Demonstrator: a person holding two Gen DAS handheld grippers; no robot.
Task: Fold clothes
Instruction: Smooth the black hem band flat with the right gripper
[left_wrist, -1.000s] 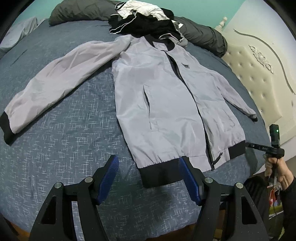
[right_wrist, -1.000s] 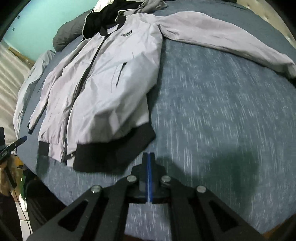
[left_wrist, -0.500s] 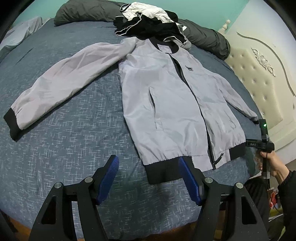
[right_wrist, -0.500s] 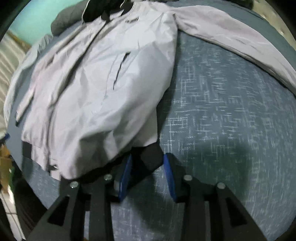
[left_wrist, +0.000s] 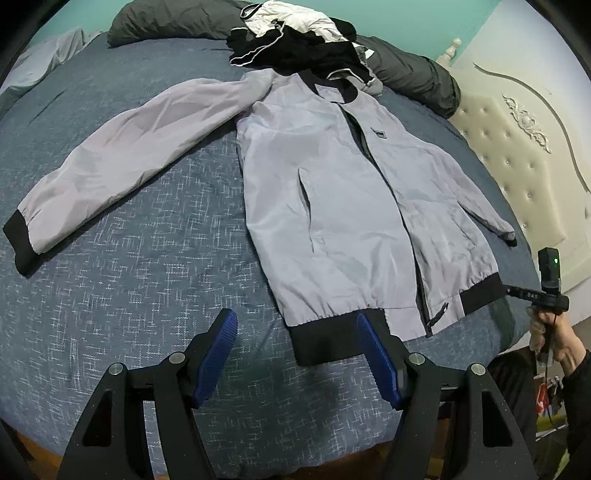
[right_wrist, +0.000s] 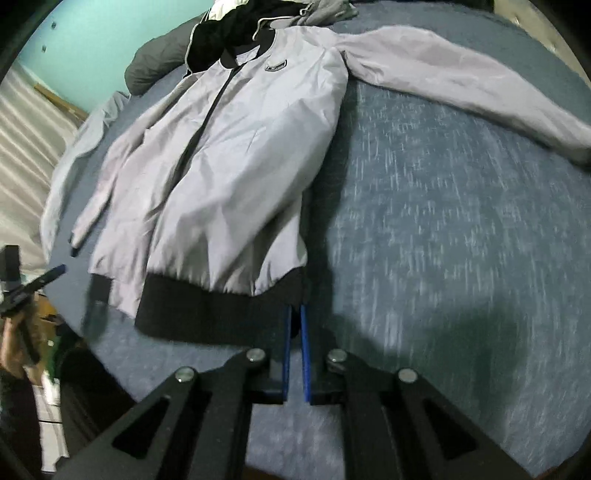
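Your pale grey zip-up jacket with black ribbed hem and cuffs (left_wrist: 332, 206) lies flat, front up, on the blue speckled bed (left_wrist: 129, 295), one sleeve stretched far left. Your right tongs (right_wrist: 294, 325) are clamped together on the hem's near corner. Your left tongs (left_wrist: 297, 332) hang spread apart just above the hem's other corner, gripping nothing.

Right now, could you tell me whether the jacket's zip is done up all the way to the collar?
No, the jacket lies flat on the bed with its zip open near the collar, where the dark lining shows.
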